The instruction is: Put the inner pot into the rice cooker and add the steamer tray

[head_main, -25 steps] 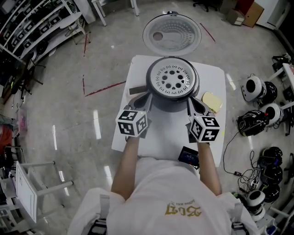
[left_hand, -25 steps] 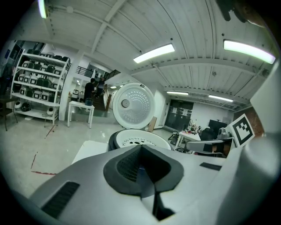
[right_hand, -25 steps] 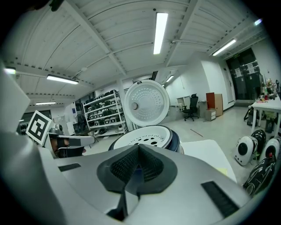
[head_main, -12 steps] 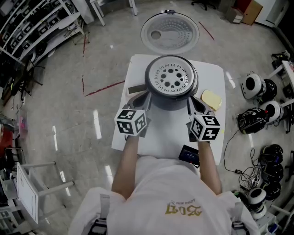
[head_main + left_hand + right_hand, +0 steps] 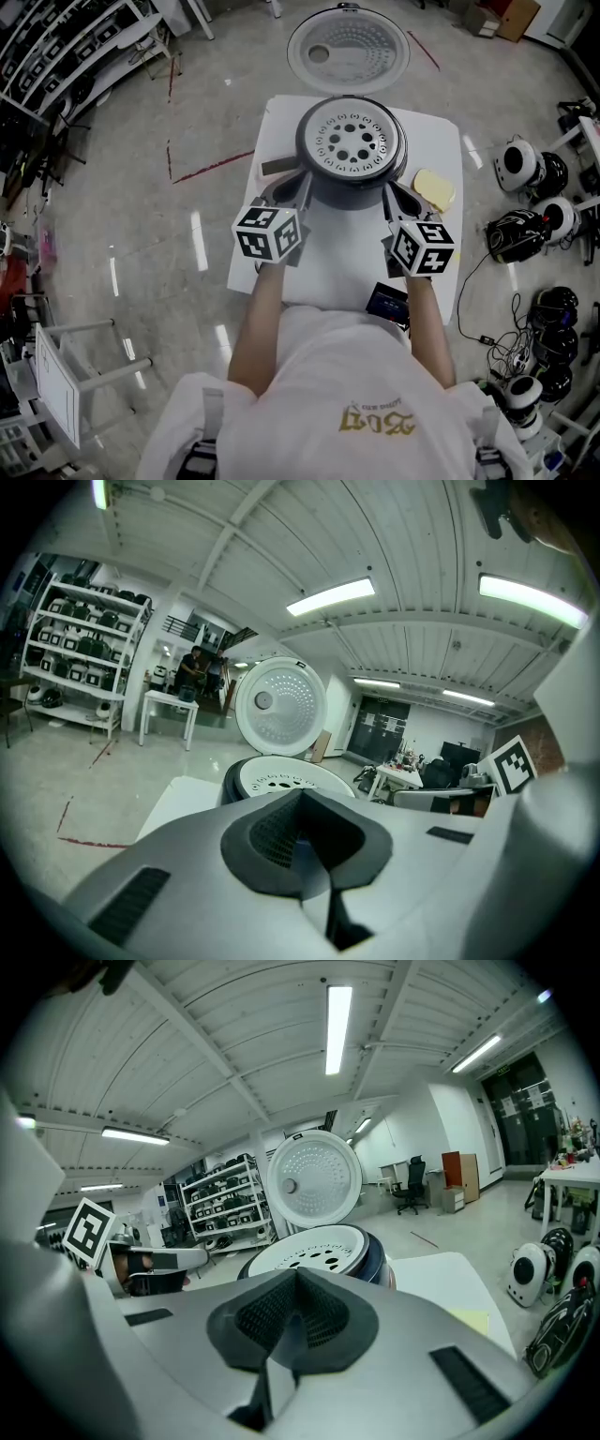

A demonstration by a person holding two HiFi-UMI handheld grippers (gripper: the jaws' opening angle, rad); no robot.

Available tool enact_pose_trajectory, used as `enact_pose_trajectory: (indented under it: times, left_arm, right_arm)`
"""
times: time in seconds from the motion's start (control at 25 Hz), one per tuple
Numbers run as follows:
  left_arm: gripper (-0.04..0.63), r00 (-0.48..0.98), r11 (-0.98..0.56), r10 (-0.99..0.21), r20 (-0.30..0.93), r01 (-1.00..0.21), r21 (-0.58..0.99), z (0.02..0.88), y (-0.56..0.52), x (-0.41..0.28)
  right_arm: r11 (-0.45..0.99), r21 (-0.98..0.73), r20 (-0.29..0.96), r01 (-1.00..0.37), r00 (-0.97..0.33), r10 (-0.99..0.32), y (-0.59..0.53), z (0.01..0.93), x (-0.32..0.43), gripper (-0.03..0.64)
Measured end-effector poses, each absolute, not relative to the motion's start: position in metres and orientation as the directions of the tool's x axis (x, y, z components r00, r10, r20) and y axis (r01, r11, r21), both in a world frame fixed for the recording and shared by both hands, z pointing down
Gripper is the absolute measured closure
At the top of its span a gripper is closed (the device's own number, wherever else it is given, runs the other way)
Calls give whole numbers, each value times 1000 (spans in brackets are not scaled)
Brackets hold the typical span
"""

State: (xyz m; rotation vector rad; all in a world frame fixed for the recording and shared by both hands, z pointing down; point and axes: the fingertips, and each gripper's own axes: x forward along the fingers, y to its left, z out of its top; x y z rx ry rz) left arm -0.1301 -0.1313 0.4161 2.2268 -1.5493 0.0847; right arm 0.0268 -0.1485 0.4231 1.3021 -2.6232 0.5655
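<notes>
Both tongs clenched, nothing in either. L gripper (image 5: 300,185) and R gripper (image 5: 390,195) sit low, just beside the rice cooker (image 5: 349,199), one each side. Steamer tray (image 5: 349,141) is on top, in the cooker's mouth. Lid (image 5: 349,49) is flipped up behind.

Risks as I see them:
- Tips are close to the cooker wall. Any sideways twitch when I pull back could shove the cooker on the table (image 5: 433,131) and unseat the tray.
- From the R gripper view the tray rim looks proud of the body. If it's not fully down, a bump tips it.
- Yellow pad (image 5: 433,189) and a black device (image 5: 386,302) lie by the R side, so a wide swing could knock them off the edge.

Can't confirm:
- Inner pot: tray covers the opening, no view shows it. Prob in, but that's a guess.
- Tray seating all round: far rim is hidden in both gripper views, own jaws block the near side.
- Contact btwn tips and cooker: touching or just apart, can't tell from the head view.
- Dark bar (image 5: 281,167) left of the cooker: no idea what it is.
</notes>
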Motion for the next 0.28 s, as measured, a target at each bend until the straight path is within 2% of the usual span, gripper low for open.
enact_pose_trajectory:
  times: [0.28]
  left_arm:
    - [578, 368, -280, -887, 278, -908, 311, 416, -137, -129]
  right_arm:
    - [560, -287, 274, -777, -627, -730, -154, 420, 32, 606]
